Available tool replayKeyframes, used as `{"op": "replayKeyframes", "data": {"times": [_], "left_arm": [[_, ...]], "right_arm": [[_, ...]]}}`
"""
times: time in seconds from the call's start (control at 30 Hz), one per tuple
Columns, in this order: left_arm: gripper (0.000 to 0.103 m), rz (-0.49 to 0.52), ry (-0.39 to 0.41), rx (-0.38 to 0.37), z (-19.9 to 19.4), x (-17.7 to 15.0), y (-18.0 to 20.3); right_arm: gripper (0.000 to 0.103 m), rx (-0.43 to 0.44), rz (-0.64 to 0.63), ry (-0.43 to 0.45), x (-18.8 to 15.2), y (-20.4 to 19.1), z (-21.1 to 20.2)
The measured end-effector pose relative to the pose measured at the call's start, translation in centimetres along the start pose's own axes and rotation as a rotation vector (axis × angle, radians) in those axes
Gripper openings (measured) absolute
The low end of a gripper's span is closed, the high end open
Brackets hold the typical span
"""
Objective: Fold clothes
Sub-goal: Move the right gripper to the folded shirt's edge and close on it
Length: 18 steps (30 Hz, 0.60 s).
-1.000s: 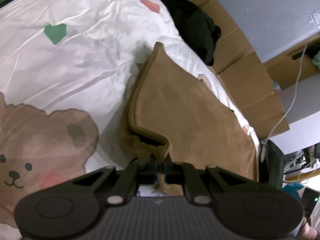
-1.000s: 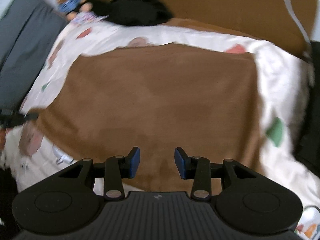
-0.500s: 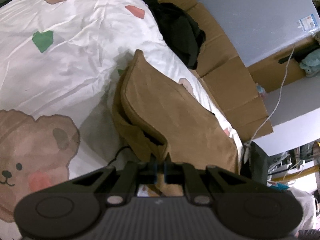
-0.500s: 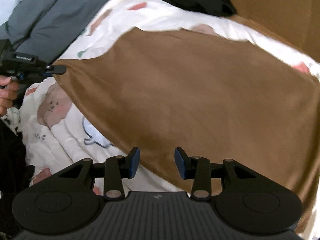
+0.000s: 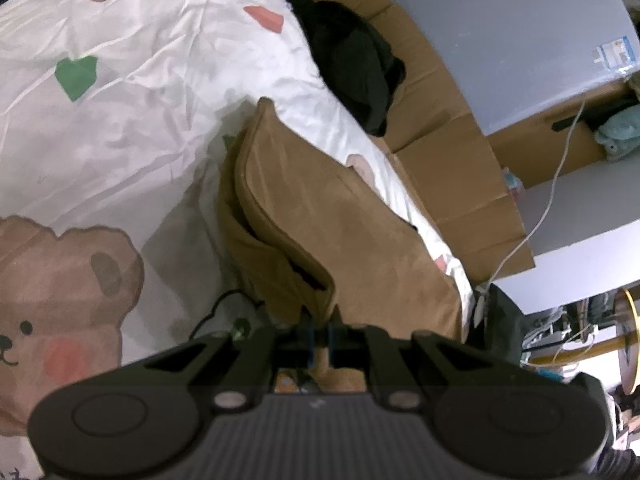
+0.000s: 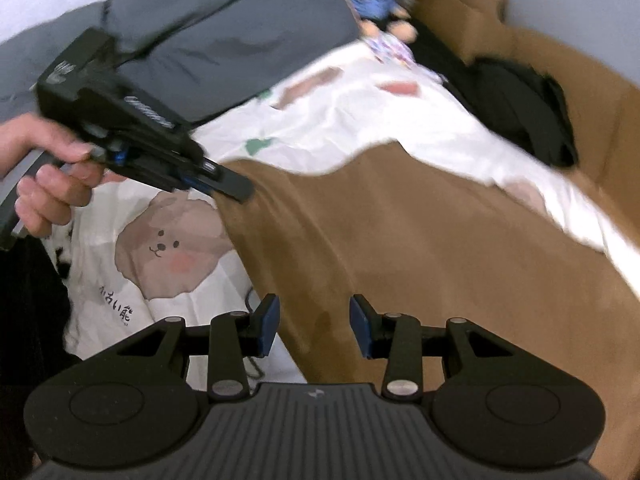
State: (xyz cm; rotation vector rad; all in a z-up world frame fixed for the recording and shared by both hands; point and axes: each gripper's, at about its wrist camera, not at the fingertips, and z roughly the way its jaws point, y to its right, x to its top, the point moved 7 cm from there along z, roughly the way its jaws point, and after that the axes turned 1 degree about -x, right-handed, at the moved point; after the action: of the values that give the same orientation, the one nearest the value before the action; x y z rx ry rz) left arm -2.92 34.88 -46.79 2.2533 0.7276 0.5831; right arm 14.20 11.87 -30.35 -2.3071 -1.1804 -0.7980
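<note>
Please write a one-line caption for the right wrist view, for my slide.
Left gripper pinches the brown cloth corner above the bear-print sheet; right gripper jaws open.

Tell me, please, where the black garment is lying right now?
The black garment lies bunched at the bed's far edge in both views, between the white bear-print sheet and the cardboard, beyond the brown garment.

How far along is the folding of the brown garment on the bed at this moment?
Early to midway. Done: the left gripper is shut on an edge of the brown garment, which lies partly doubled over on the bear-print sheet. In hand: that edge is lifted off the sheet. Left: the right gripper hovers open above the cloth, gripping nothing, and no tidy fold is finished.
</note>
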Motion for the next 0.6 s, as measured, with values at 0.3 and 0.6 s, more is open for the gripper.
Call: {"op": "replayKeyframes", "data": {"times": [0.3, 0.6], "left_arm": [[0.006, -0.01, -0.007, -0.024, -0.3, 0.5, -0.1], [0.006, -0.021, -0.013, -0.047, -0.4, 0.7, -0.1]], "right_arm": [[0.043, -0.043, -0.104, 0.026, 2.3, -3.2, 1.6], [0.043, -0.063, -0.143, 0.035, 4.6, -5.4, 3.1]]}}
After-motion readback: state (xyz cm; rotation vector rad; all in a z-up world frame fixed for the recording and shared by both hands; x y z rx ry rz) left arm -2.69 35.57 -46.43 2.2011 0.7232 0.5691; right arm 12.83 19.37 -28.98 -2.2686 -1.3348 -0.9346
